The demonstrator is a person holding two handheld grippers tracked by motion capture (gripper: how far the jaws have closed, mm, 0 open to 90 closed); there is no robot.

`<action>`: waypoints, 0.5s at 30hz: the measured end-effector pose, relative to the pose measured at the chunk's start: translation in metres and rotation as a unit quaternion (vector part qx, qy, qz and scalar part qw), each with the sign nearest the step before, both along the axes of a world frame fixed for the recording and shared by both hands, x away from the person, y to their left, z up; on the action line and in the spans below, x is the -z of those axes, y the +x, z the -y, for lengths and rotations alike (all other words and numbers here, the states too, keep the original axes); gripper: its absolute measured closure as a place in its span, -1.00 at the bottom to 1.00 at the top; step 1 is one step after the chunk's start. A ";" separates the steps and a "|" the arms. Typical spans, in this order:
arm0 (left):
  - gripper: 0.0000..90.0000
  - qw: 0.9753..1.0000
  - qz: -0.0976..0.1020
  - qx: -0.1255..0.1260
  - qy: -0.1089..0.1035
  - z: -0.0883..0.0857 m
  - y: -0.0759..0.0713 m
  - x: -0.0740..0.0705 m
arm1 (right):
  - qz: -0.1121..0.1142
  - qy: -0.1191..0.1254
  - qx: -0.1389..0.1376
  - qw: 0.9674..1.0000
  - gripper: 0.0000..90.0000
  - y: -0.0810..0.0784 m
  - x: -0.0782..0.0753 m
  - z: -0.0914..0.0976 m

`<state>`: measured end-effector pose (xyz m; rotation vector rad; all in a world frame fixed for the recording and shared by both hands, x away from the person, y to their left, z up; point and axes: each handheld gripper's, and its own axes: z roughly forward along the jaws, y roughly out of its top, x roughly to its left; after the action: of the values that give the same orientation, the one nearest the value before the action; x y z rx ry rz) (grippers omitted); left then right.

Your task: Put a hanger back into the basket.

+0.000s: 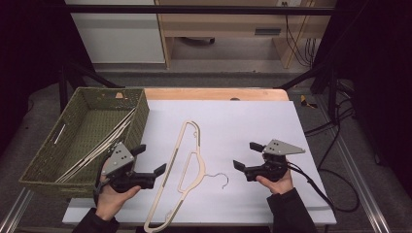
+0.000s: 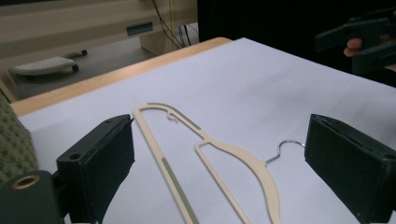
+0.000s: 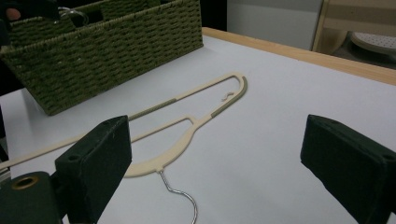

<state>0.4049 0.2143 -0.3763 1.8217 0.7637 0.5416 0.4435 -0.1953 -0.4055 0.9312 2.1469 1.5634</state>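
So, cream hanger [image 1: 187, 165] flat on the white table [image 1: 252, 126], left gripper [image 1: 148, 160] and right gripper [image 1: 247, 156] both wide open, holding nothing, basket [image 1: 97, 104] beside.

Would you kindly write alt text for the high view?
A cream hanger lies on a white table between two hand-held grippers, the left gripper and right gripper, both open and empty. A green woven basket at left holds more hangers.
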 end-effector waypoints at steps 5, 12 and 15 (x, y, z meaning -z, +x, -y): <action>-0.81 1.000 -0.020 0.014 0.006 0.007 0.001 0.018 | -0.001 -0.013 -0.009 1.000 -0.76 0.003 0.005 -0.009; -0.81 0.999 -0.038 0.023 0.019 0.010 0.002 0.040 | -0.006 -0.029 -0.028 0.999 -0.65 0.007 0.012 -0.027; -0.82 0.999 -0.042 0.027 0.016 0.009 0.004 0.043 | -0.009 -0.040 -0.038 0.998 -0.58 0.009 0.016 -0.036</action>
<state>0.4085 0.2051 -0.4195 1.9002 0.7634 0.4458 0.4523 -0.1596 -0.4217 0.8503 2.2660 1.4957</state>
